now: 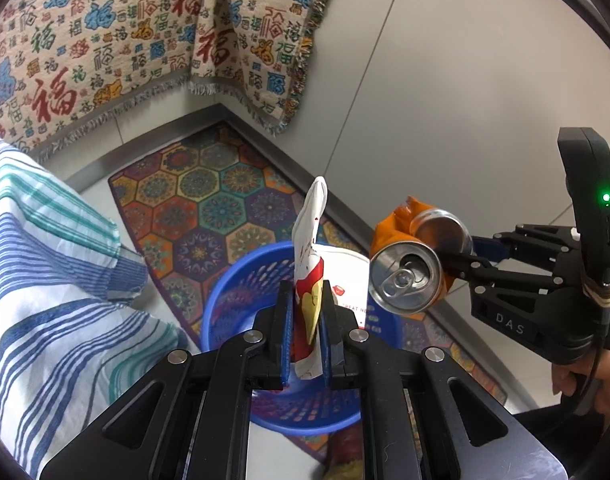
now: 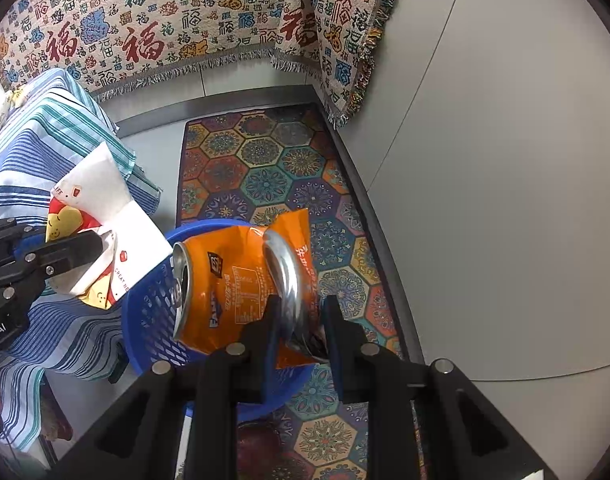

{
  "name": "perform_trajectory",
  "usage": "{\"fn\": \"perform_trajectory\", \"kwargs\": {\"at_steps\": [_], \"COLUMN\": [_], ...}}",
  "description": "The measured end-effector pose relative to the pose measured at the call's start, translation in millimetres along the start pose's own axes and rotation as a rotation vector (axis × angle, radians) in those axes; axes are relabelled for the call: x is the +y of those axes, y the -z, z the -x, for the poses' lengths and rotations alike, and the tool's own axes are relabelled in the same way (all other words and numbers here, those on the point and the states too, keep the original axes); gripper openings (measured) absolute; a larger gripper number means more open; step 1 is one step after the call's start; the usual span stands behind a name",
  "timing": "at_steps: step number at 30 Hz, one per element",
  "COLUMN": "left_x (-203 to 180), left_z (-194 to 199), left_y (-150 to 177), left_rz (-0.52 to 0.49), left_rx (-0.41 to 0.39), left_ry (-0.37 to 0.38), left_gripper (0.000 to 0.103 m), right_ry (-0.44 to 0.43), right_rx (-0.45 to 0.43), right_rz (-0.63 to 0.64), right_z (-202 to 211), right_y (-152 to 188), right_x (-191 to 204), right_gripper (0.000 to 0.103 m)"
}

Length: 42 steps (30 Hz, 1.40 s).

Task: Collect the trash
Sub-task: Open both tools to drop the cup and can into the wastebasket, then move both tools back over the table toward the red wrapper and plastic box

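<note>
A pale tiled floor [image 2: 153, 152] is carrying a multicoloured hexagon-patterned rug [image 2: 281, 176], on which a round blue perforated plastic basket [image 2: 149, 320] is standing beside a striped-cloth-covered table [image 2: 37, 148].

A flattened white paper wrapper [image 1: 309, 276] with red and yellow print is held upright above the blue perforated basket [image 1: 241, 280]. A crushed orange can [image 2: 225, 284], silver top tilted sideways, is held with an orange packet [image 2: 295, 236] over the basket's rim.
</note>
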<state>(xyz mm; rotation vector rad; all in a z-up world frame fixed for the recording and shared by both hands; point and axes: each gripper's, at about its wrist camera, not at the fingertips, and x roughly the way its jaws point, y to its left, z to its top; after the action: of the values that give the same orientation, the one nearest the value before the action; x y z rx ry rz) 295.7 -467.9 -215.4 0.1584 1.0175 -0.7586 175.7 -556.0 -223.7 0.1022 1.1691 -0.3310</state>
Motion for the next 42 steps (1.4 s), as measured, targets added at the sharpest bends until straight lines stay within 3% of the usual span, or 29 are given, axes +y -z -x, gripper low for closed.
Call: {"fn": "perform_trajectory", "kwargs": {"at_steps": [3,7,14,16,23,26,31,38,42], "left_x": [-1.0,-0.6,5.0,6.3,24.7,52.6,119.7,217.4,252.6], "left_z": [-2.5,-6.1,8.6,22.5,114.2,152.8,206.0,260.0,271.2], "left_y": [-2.0,-4.4,-9.2,-10.4,14.7,47.9,121.8,204.7,222.5], "left_rz": [-0.011,-0.007,0.025,0.033,0.037,0.065,0.154,0.367,0.418], "left_rx": [-0.013,-0.023,-0.052,-0.07,-0.174,-0.191,-0.149,-0.118,-0.109], "left_ry": [-0.001,0.009,0.033,0.042,0.022,-0.056,-0.237,-0.453,-0.54], "left_gripper": [0.015,0.036,0.036,0.037,0.055,0.067,0.068,0.072,0.074], "right_ry": [-0.007,-0.016,-0.046,-0.054,-0.097,-0.141,-0.29,-0.5,-0.473], "right_rx": [-0.008,-0.012,-0.066,-0.103,-0.318,-0.393,-0.445,-0.317,-0.255], "right_rz": [-0.006,-0.006,-0.014,-0.019,0.025,0.067,0.201,0.419,0.518], "right_z": [-0.7,-2.2,14.8,25.1,89.4,114.0,135.2,130.7,119.3], "right_y": [0.0,-0.6,-4.4,-7.1,-15.4,-14.4,-9.0,4.5,9.9], "right_x": [0.0,-1.1,-5.4,-7.0,14.9,41.1,115.1,259.3,329.1], "right_gripper": [0.025,0.038,0.038,0.038,0.039,0.051,0.054,0.055,0.057]}}
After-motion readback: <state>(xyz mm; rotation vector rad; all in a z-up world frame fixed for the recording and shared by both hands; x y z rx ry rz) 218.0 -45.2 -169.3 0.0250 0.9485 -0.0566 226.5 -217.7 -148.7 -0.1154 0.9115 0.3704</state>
